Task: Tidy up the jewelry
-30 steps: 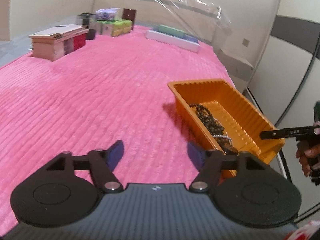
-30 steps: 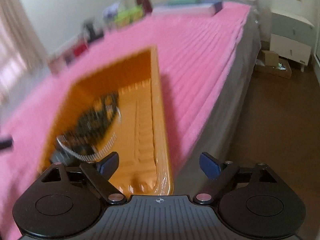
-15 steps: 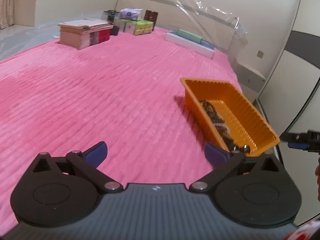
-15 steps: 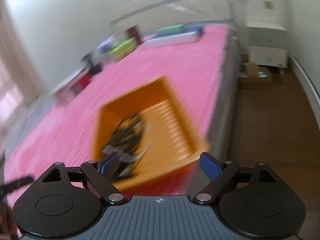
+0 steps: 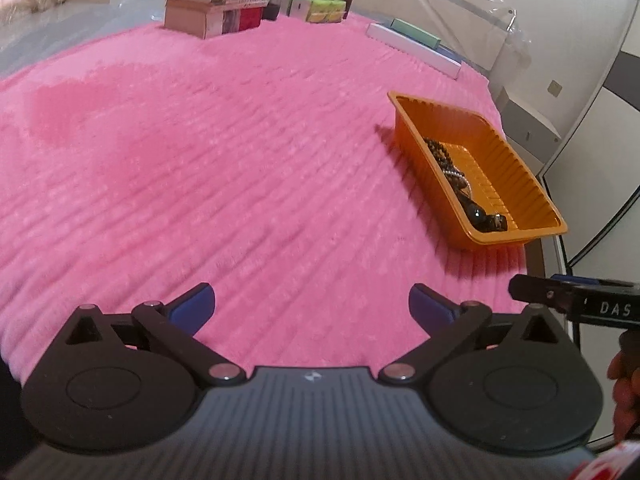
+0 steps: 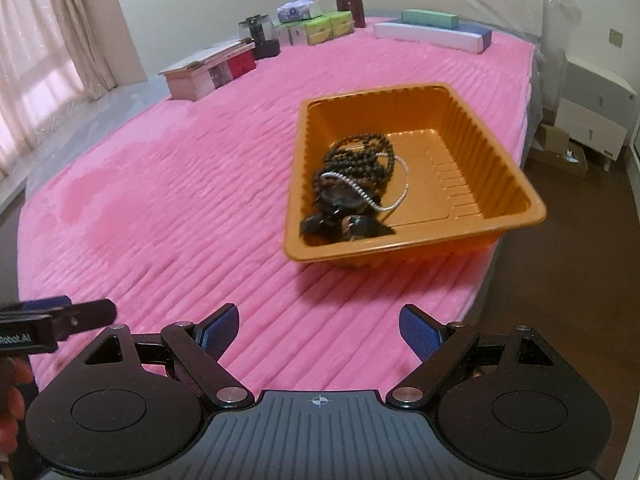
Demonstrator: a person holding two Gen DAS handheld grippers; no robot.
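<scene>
Two grippers over a pink bedspread [image 6: 180, 200]: left gripper [image 5: 311, 308] and right gripper [image 6: 319, 330], fingers apart, both empty; jewelry [image 6: 352, 184] heaped in the orange tray [image 6: 500, 184] near the bed's edge

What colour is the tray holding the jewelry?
Orange. The tray shows best in the right wrist view, sitting on the pink bedspread.

Left gripper [image 5: 311, 303] low in the frame, jaws just opened to full width, nothing between. Right gripper [image 6: 319, 328] likewise low, jaws wide apart, empty, angled downward.
</scene>
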